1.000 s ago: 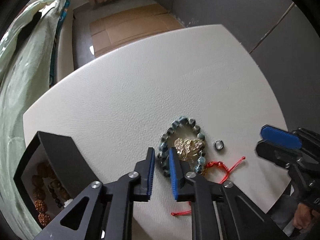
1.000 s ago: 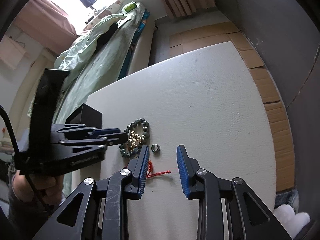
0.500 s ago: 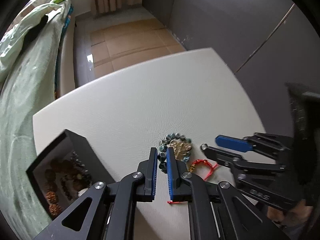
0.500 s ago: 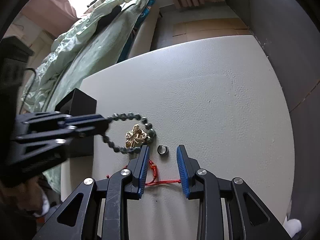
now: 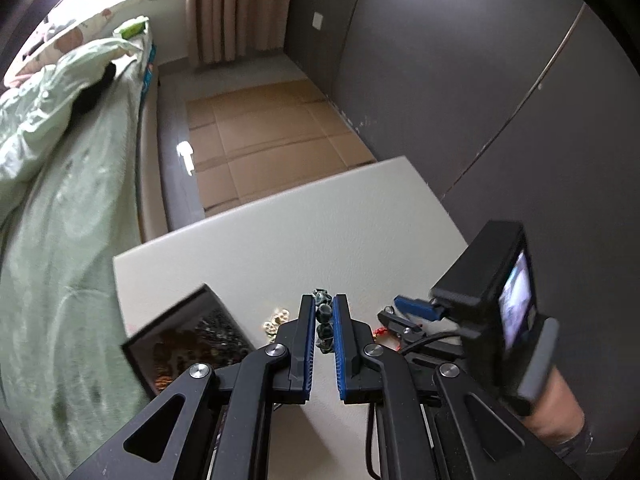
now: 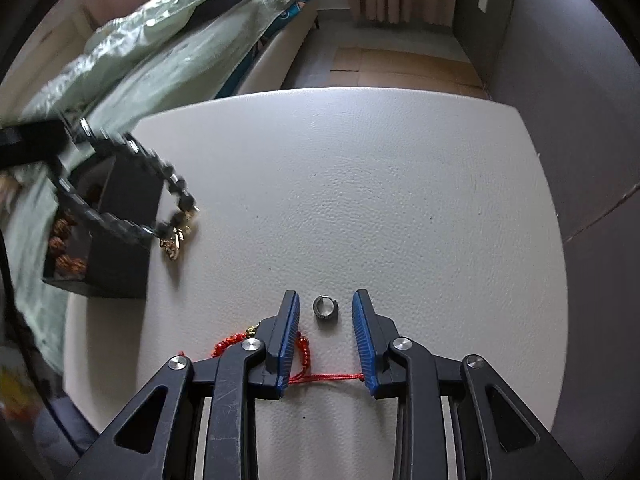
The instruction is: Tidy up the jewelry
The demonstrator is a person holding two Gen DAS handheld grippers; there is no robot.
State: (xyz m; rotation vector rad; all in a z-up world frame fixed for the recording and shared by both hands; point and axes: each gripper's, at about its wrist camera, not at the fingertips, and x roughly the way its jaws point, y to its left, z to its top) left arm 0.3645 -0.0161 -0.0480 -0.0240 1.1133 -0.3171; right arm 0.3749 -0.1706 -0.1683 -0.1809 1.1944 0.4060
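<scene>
My left gripper point(image 5: 323, 304) is shut on a bracelet of dark green beads point(image 5: 323, 322), held up off the white table point(image 5: 280, 248). In the right wrist view the bead bracelet point(image 6: 176, 190) hangs as a loop from the left gripper point(image 6: 36, 142), and its gold charm point(image 6: 174, 245) dangles beside the black jewelry box point(image 6: 120, 268). My right gripper point(image 6: 326, 300) points down at a small silver ring point(image 6: 325, 306). The ring lies between the closing jaws, and the pads do not touch it. A red cord bracelet point(image 6: 228, 343) lies under the left finger.
The black box point(image 5: 188, 340) is open at the table's left side, with brown beaded pieces inside. A bed with a green quilt point(image 5: 60, 200) runs along the left. A dark wall point(image 5: 460, 80) stands on the right. Cardboard covers the floor beyond the table.
My left gripper shut on the bead bracelet and lifted it off the table, toward the box. My right gripper slid over until the ring lay between its jaws, which have narrowed.
</scene>
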